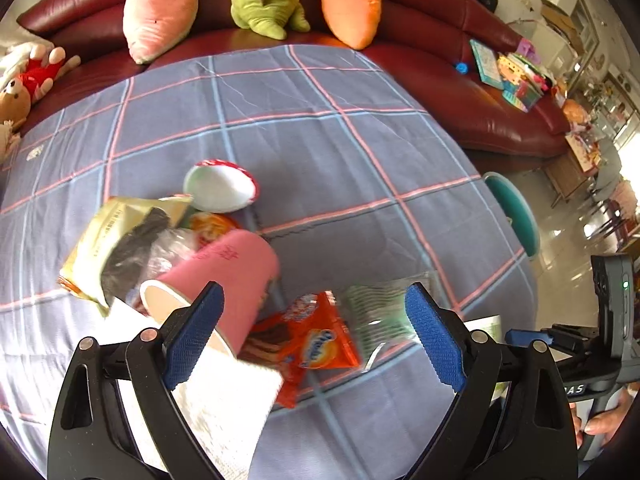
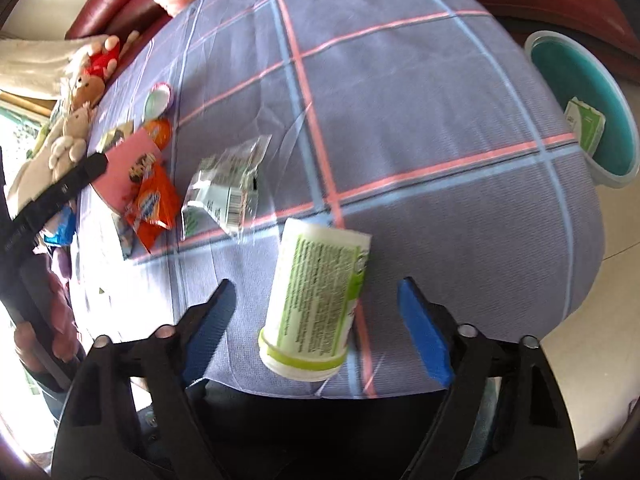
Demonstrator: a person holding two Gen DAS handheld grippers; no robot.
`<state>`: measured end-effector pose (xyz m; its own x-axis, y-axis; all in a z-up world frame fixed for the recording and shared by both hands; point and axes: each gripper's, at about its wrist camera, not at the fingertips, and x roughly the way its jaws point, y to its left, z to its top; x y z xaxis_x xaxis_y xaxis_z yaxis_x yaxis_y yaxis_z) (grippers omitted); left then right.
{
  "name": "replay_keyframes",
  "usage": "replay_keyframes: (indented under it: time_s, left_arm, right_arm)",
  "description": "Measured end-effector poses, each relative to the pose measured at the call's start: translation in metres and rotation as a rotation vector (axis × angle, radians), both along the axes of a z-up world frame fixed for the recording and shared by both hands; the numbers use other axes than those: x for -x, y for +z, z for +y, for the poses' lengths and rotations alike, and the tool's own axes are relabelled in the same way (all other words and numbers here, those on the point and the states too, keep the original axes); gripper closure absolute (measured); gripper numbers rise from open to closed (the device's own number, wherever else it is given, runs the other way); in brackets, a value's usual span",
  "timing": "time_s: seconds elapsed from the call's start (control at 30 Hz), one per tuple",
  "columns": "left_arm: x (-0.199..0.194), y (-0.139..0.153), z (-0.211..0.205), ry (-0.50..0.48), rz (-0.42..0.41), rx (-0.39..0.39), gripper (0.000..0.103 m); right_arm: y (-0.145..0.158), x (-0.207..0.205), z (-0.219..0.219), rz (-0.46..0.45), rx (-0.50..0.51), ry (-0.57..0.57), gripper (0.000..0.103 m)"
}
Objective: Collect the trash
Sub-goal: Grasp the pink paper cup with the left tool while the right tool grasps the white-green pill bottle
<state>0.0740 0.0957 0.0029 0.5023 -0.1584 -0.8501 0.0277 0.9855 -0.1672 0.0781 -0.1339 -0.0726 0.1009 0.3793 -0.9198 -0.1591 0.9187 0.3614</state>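
Trash lies on a checked blue cloth (image 1: pixel 320 140). In the left wrist view my left gripper (image 1: pixel 314 340) is open above an orange snack wrapper (image 1: pixel 312 344), with a pink paper cup (image 1: pixel 228 280) on its side by the left finger, a white tissue (image 1: pixel 224 396) below, a clear green wrapper (image 1: pixel 380 312), a yellow-black packet (image 1: pixel 116 248) and a white lid (image 1: pixel 220 186). In the right wrist view my right gripper (image 2: pixel 316 320) is open around a white-green cup (image 2: pixel 320 300) lying near the table's front edge. The teal bin (image 2: pixel 592 96) holds a green carton (image 2: pixel 586 126).
A red leather sofa (image 1: pixel 460 92) with plush pillows (image 1: pixel 160 12) and toys runs behind the table. Stuffed animals (image 2: pixel 76 120) sit at the left edge. The bin stands beside the table's right side (image 1: pixel 516 212). The other gripper (image 1: pixel 612 312) shows at right.
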Motion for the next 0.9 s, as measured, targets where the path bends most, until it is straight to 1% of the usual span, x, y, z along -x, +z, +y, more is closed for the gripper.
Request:
replay_keyframes:
  time_s: [0.03,0.13,0.17,0.2,0.27,0.37,0.4,0.53,0.6,0.77,0.83,0.87,0.9]
  left_arm:
    - [0.000,0.002,0.003,-0.003,-0.001,-0.007,0.011]
    - [-0.002,0.008,0.012,-0.011,-0.008,-0.015,0.011]
    - [-0.003,0.009,0.014,-0.014,-0.009,-0.019,0.011]
    - [-0.004,0.010,0.016,-0.014,-0.011,-0.027,0.011]
    - [-0.007,0.008,0.019,-0.012,-0.005,-0.055,0.011]
    - [-0.010,0.004,0.023,-0.021,0.008,-0.092,0.011]
    - [-0.010,0.003,0.023,-0.037,0.013,-0.109,0.011]
    - [-0.010,-0.001,0.020,-0.119,0.018,-0.222,0.011]
    - [-0.010,-0.007,0.021,-0.158,0.036,-0.252,0.011]
    - [-0.014,-0.029,0.022,-0.204,0.089,-0.297,0.011]
    - [-0.012,-0.037,0.019,-0.223,0.099,-0.312,0.017]
    - [-0.011,-0.040,0.017,-0.234,0.107,-0.307,0.029]
    - [-0.011,-0.044,0.015,-0.246,0.121,-0.287,0.030]
  right_arm:
    - [-0.003,0.001,0.003,0.006,0.004,0.006,0.040]
    - [-0.012,0.002,0.009,0.027,0.010,0.011,0.041]
    - [-0.015,0.002,0.013,0.028,0.015,0.017,0.045]
    - [-0.016,0.002,0.016,0.022,0.022,0.027,0.052]
    - [-0.014,0.002,0.019,-0.006,0.009,0.040,0.053]
    - [-0.007,-0.003,0.014,-0.034,0.013,0.018,0.053]
    - [-0.006,-0.003,0.012,-0.039,0.014,0.014,0.053]
    - [-0.001,-0.008,0.005,-0.050,0.012,-0.004,0.052]
    - [0.000,-0.009,0.004,-0.049,0.007,-0.007,0.052]
    - [0.000,-0.013,0.004,-0.048,0.000,-0.015,0.052]
    - [0.002,-0.014,0.003,-0.054,-0.001,-0.016,0.052]
    - [0.004,-0.016,0.002,-0.058,-0.001,-0.018,0.052]
    - [0.005,-0.018,0.001,-0.063,0.000,-0.022,0.052]
